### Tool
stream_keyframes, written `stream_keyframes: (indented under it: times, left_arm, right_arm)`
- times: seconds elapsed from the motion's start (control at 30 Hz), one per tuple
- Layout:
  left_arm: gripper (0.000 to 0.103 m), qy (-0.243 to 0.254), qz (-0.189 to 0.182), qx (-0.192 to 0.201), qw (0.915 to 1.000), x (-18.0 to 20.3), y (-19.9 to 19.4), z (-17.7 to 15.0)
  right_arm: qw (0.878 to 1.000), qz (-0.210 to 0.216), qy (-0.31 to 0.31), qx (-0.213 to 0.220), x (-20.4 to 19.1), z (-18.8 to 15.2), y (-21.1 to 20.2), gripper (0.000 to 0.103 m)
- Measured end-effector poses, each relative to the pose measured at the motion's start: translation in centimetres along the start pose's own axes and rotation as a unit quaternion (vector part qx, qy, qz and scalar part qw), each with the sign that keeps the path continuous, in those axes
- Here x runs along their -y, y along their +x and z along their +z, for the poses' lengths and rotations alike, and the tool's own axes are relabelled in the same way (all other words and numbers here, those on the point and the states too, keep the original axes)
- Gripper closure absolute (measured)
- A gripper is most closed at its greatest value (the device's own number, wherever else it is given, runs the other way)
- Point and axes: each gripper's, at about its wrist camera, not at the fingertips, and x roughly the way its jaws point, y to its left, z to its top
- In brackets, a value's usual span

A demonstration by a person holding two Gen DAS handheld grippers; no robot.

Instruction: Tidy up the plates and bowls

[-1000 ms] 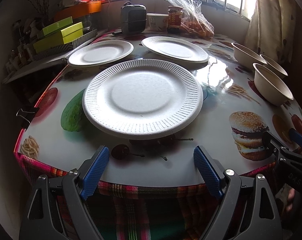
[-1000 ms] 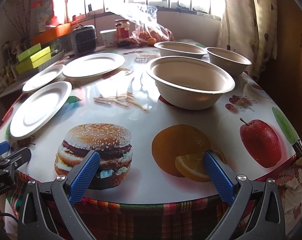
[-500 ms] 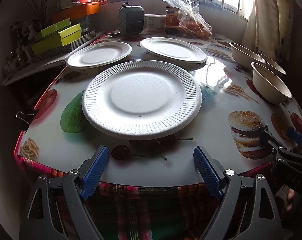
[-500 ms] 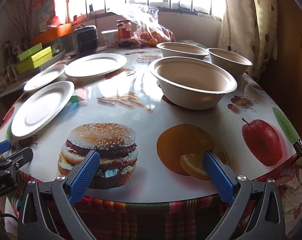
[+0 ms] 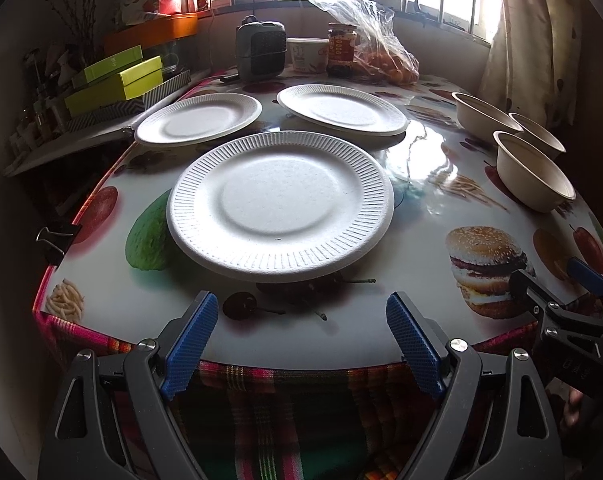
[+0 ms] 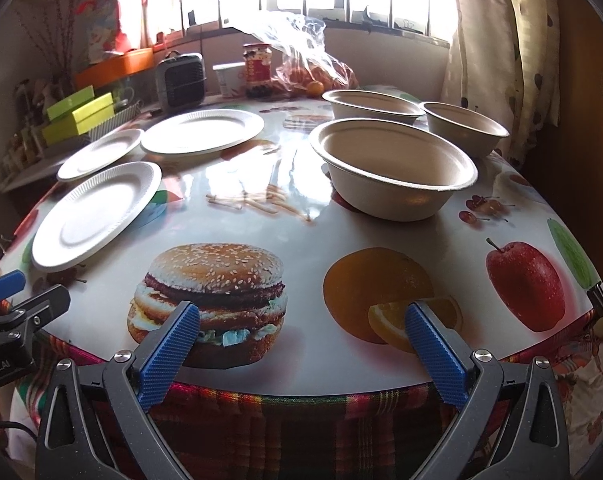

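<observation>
Three white paper plates lie apart on the food-print table: the nearest plate (image 5: 280, 207) straight ahead of my left gripper (image 5: 301, 312), a second plate (image 5: 199, 118) behind it to the left, a third plate (image 5: 341, 109) behind to the right. Three beige bowls stand at the right: the near bowl (image 6: 393, 168), a far bowl (image 6: 371, 104) and a right bowl (image 6: 465, 126). My right gripper (image 6: 301, 322) hovers at the table's front edge over the burger and orange prints, short of the near bowl. Both grippers are open and empty.
At the table's back stand a small grey heater (image 5: 261, 52), a white cup (image 5: 307, 54), a jar (image 5: 342, 48) and a plastic bag of oranges (image 5: 381, 60). Green boxes (image 5: 117, 80) sit on a shelf at left. A curtain (image 6: 497, 40) hangs right. A binder clip (image 5: 55, 238) grips the tablecloth edge.
Both grippers have drifted slightly; the table and its plates and bowls shift a little in view. Nothing was taken hold of or moved.
</observation>
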Motion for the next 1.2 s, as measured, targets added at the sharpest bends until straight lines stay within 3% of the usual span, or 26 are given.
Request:
stream_keyframes:
  times: [1.2]
  left_arm:
    - [0.016,0.004,0.000,0.016,0.9999,-0.4,-0.8,0.9]
  right_arm:
    - [0.999,0.009,-0.011,0.033,-0.4,1.1,-1.2,0.000]
